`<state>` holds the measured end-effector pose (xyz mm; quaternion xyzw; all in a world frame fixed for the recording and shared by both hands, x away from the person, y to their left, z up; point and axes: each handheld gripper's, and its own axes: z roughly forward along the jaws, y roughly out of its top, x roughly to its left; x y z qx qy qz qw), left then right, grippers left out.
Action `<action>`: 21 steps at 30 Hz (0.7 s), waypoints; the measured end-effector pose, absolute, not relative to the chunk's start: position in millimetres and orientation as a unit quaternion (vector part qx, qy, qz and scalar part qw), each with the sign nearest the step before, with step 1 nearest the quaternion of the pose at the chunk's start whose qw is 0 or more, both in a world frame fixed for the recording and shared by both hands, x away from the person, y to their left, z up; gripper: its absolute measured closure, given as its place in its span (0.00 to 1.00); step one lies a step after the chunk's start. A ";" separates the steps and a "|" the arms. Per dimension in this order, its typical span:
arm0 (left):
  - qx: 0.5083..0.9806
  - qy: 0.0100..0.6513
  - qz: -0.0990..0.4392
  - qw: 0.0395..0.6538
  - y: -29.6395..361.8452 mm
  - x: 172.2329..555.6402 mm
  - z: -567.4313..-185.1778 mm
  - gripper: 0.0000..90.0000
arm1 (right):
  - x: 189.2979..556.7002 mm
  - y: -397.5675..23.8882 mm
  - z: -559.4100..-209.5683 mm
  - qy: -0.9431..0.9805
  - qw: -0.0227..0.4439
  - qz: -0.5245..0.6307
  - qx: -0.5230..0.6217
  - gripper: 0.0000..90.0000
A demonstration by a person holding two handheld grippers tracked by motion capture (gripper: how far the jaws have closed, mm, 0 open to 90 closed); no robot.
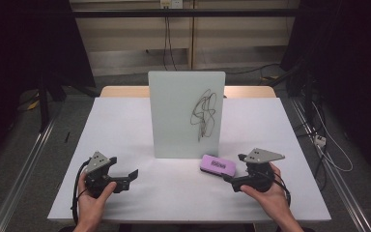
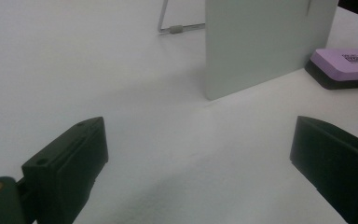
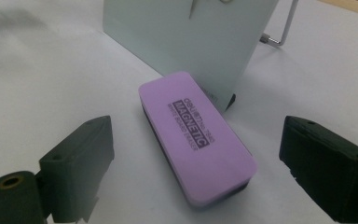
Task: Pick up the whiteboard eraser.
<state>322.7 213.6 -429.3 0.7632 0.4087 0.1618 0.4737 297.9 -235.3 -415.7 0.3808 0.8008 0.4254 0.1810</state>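
A small whiteboard (image 1: 186, 113) stands upright on a wire stand at the table's middle, with a black scribble (image 1: 205, 113) on its right half. A purple magnetic eraser (image 1: 217, 165) with a black underside lies flat on the table by the board's lower right corner. My right gripper (image 1: 234, 169) is open just in front of it. In the right gripper view the eraser (image 3: 193, 135) lies between the two jaws of the right gripper (image 3: 196, 144), touching neither. My left gripper (image 1: 124, 166) rests open at the front left; nothing lies between the jaws of the left gripper (image 2: 200, 140).
The white table (image 1: 125, 121) has bare room to the left of the board and along the front edge. The board's wire stand (image 2: 172, 29) sticks out behind it. Dark curtains, floor rails and cables surround the table.
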 end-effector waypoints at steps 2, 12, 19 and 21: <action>0.764 0.405 0.161 0.475 212.1 322.3 -428.9 0.05 | 301.3 -230.8 -415.5 0.805 0.175 0.424 0.377 0.12; 0.764 0.402 0.158 0.480 212.6 319.4 -427.6 0.05 | 319.3 -217.4 -401.8 0.836 0.143 0.397 0.350 0.14; 0.765 0.402 0.155 0.478 212.0 320.6 -428.7 0.05 | 337.0 -217.6 -404.3 0.845 0.129 0.385 0.347 0.18; 0.765 0.404 0.155 0.477 212.1 320.4 -428.7 0.05 | 339.5 -216.0 -405.8 0.850 0.125 0.383 0.339 0.16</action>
